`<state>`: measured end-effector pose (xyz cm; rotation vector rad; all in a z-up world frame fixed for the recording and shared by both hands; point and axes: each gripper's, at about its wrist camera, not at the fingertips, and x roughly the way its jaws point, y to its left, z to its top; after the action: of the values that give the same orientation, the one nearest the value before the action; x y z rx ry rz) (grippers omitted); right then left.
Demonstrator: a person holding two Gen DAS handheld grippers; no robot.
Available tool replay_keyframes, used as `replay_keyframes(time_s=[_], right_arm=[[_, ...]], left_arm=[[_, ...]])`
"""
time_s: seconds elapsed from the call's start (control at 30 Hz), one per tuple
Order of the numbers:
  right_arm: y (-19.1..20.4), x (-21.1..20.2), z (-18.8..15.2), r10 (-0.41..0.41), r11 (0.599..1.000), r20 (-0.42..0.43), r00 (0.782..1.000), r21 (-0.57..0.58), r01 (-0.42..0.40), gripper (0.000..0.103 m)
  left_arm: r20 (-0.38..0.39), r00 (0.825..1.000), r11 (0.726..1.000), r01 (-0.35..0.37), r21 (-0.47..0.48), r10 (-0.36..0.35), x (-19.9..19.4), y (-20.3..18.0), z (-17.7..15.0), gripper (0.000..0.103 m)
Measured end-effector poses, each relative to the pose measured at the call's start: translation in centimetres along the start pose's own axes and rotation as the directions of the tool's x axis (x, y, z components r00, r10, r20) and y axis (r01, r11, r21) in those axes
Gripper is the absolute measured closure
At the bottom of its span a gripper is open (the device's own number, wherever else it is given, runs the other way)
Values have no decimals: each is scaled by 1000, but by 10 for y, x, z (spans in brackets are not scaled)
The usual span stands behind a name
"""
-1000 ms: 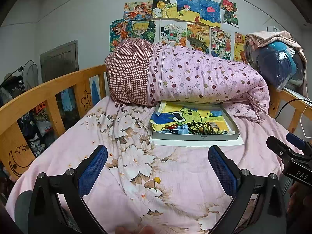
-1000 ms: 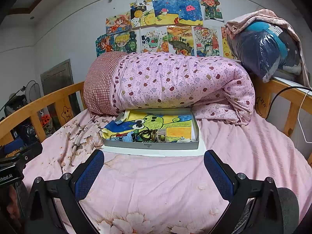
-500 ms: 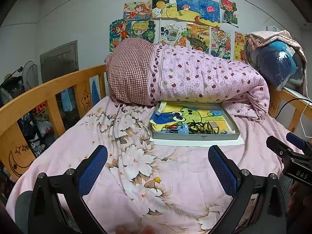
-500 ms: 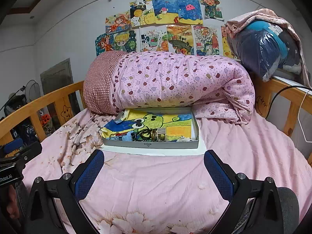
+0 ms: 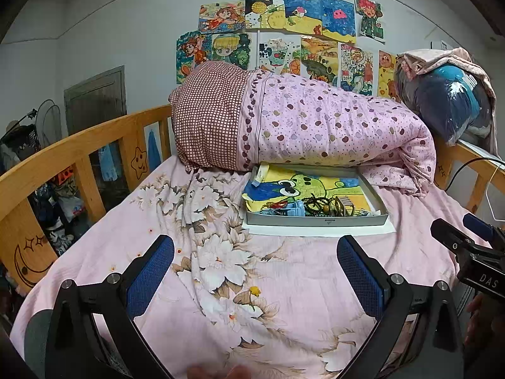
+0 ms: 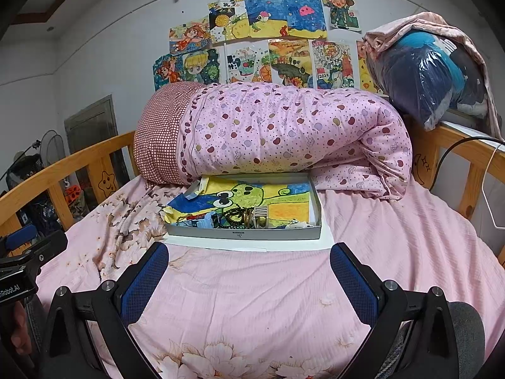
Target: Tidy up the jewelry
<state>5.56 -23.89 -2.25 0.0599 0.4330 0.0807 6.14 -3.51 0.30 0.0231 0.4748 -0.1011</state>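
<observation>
A shallow grey tray lies on the pink bed, lined with a frog drawing. At its near edge sits a heap of jewelry: dark bead strings, a gold bangle, blue and red pieces. My left gripper is open above the floral sheet, short of the tray and a little to its left. The right gripper is open too, just in front of the tray's near wall. Neither holds anything.
A rolled dotted quilt presses against the tray's far side. Wooden rails line both sides of the bed. A bagged bundle sits at the right corner. White paper lies under the tray.
The right gripper has crept slightly closer to the tray. The left gripper has hardly moved; both stay open.
</observation>
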Motion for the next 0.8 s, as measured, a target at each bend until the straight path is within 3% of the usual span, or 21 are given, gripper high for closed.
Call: replay_keyframes(time_s=[0.8], right_arm=[[-1, 0, 1, 1, 1000, -1, 1000, 0, -1, 0]], left_arm=[[0, 1000, 1000, 0, 1, 0, 0, 0, 0, 2]])
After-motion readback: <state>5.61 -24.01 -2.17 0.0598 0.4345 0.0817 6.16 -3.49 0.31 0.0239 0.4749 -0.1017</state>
